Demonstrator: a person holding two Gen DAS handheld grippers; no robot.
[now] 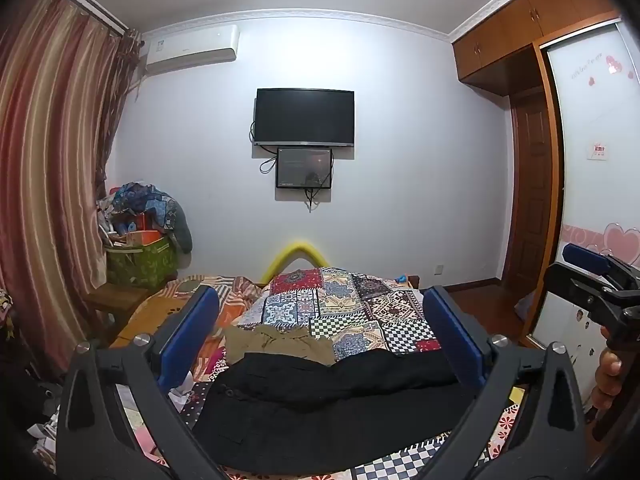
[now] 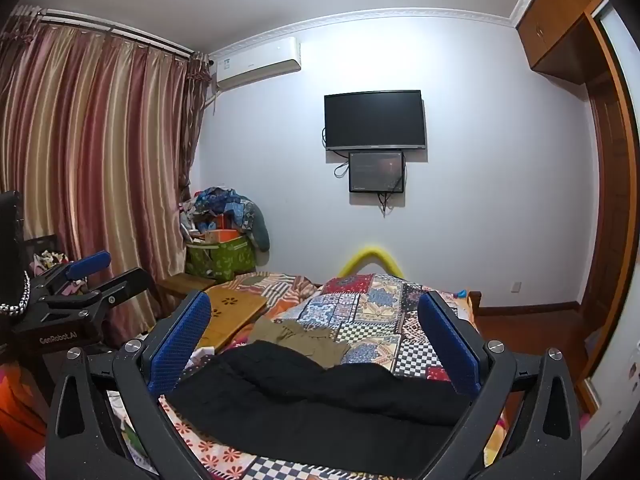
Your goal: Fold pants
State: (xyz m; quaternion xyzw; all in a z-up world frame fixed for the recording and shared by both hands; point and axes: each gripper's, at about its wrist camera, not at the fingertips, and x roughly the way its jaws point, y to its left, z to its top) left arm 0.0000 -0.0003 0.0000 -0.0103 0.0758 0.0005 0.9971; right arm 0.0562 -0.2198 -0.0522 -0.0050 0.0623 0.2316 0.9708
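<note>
Black pants (image 1: 332,408) lie spread across the near part of the bed, also in the right wrist view (image 2: 320,412). A khaki garment (image 1: 280,344) lies crumpled just beyond them, and it shows in the right wrist view (image 2: 296,338) too. My left gripper (image 1: 320,320) is open, held above the pants, touching nothing. My right gripper (image 2: 316,324) is open above the pants, empty. Each gripper shows at the edge of the other's view, the right (image 1: 592,280) and the left (image 2: 80,280).
A patchwork quilt (image 1: 352,308) covers the bed's far part. A wooden lap tray (image 2: 232,312) lies on the bed's left. A green storage box with piled clothes (image 1: 140,236) stands by the striped curtain (image 1: 48,184). A wardrobe (image 1: 584,160) is on the right.
</note>
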